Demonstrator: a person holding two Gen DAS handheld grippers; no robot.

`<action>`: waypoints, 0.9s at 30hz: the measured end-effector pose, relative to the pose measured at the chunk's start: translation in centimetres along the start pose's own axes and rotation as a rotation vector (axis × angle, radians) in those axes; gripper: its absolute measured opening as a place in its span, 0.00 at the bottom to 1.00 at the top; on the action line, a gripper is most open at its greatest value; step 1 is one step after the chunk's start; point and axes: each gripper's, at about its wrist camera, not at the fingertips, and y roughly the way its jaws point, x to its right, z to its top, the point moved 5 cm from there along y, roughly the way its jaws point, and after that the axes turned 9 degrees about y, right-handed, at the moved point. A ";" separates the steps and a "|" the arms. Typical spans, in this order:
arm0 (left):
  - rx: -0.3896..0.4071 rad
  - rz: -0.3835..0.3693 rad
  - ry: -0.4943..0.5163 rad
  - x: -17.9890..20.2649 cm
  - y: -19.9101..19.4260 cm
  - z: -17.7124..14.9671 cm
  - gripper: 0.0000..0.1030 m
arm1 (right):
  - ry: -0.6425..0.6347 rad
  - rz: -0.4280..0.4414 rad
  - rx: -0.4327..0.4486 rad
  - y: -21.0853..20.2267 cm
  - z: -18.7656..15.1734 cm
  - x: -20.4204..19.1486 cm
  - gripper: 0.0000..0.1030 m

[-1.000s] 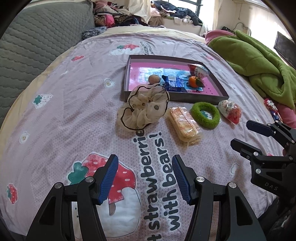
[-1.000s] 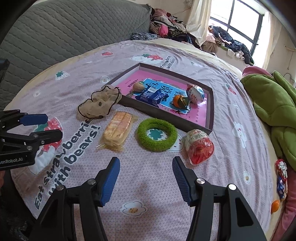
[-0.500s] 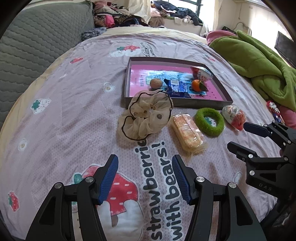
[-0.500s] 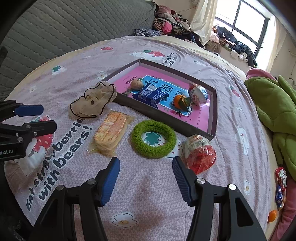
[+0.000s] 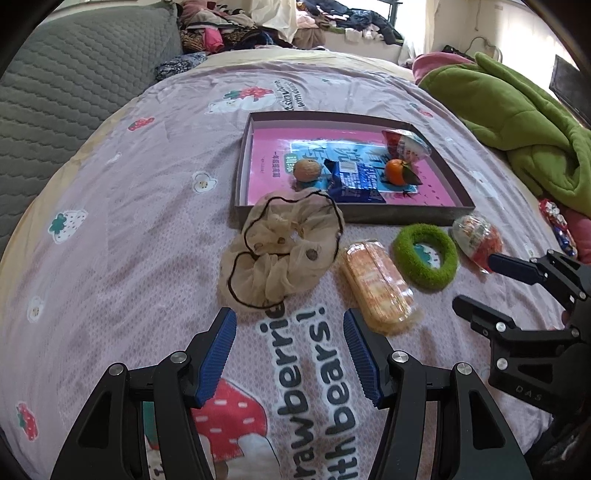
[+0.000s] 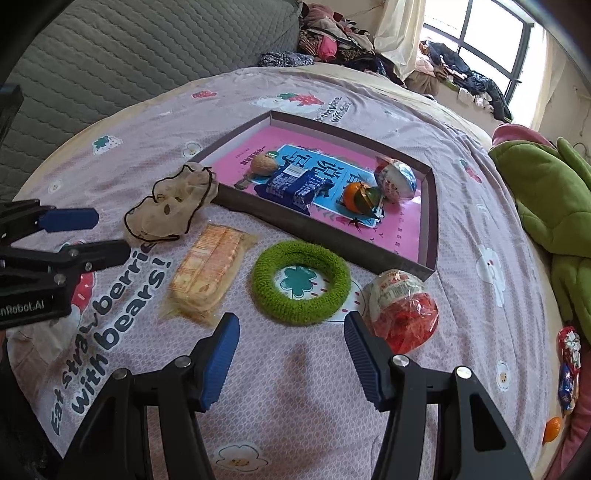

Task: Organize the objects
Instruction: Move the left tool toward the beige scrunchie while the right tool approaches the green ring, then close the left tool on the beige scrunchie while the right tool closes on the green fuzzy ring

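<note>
A shallow box tray lies on the bed and holds a walnut, a blue packet, an orange and a foil egg. In front of it lie a beige scrunchie, a cracker pack, a green ring and a red wrapped egg. My left gripper is open, just short of the scrunchie. My right gripper is open, just short of the green ring.
A green blanket lies at the right. A grey quilted headboard is at the left. Clothes are piled at the back. Small candies and an orange lie at the bed's right edge.
Both grippers have moved forward toward the row of objects, which now look closer. Both stay open and empty.
</note>
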 end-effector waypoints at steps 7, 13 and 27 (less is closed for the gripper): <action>-0.005 -0.002 -0.007 -0.7 1.2 0.5 0.60 | -0.028 -0.004 -0.017 0.8 0.4 -0.4 0.57; -0.012 0.001 -0.016 -1.2 2.1 0.5 0.60 | -0.055 -0.015 -0.033 1.7 0.7 -0.7 0.57; -0.006 0.028 0.002 -1.3 3.9 1.6 0.60 | -0.107 -0.013 -0.058 3.6 1.3 -1.1 0.57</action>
